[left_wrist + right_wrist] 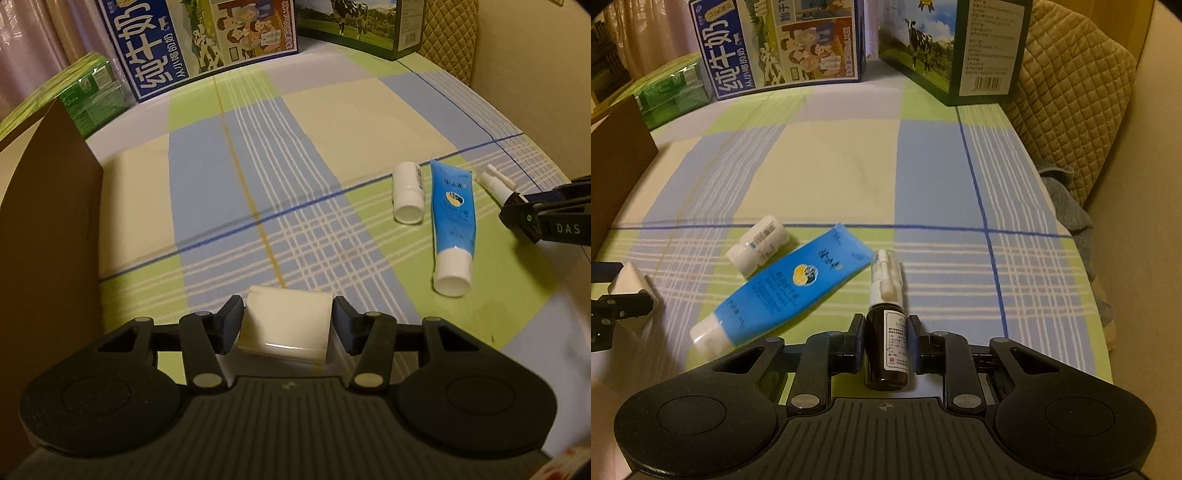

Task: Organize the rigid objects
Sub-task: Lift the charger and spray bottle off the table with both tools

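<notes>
**Left wrist view: both grippers loaded, box waiting on the left**

Left wrist view shows the left gripper point(288, 325) closed on a small white block point(286, 325), its dark pads pressing the two side faces, the block held just above the checked tablecloth point(258, 166). To its left stands the brown wall of a cardboard box point(48, 206), close by. Further right lie a small white bottle point(406, 192) and a blue tube point(452, 218), side by side on the cloth.

In the right wrist view the right gripper point(886, 343) is clamped tight on a dark spray bottle point(886, 347), its white nozzle pointing away from the camera and lying near the tube's flat end.

The box looks like the likely destination, though its inside is hidden. To do this step well, keep the block level, lift it clear over the box wall before releasing, and bring the spray bottle up straight so its nozzle does not drag the tube.
</notes>
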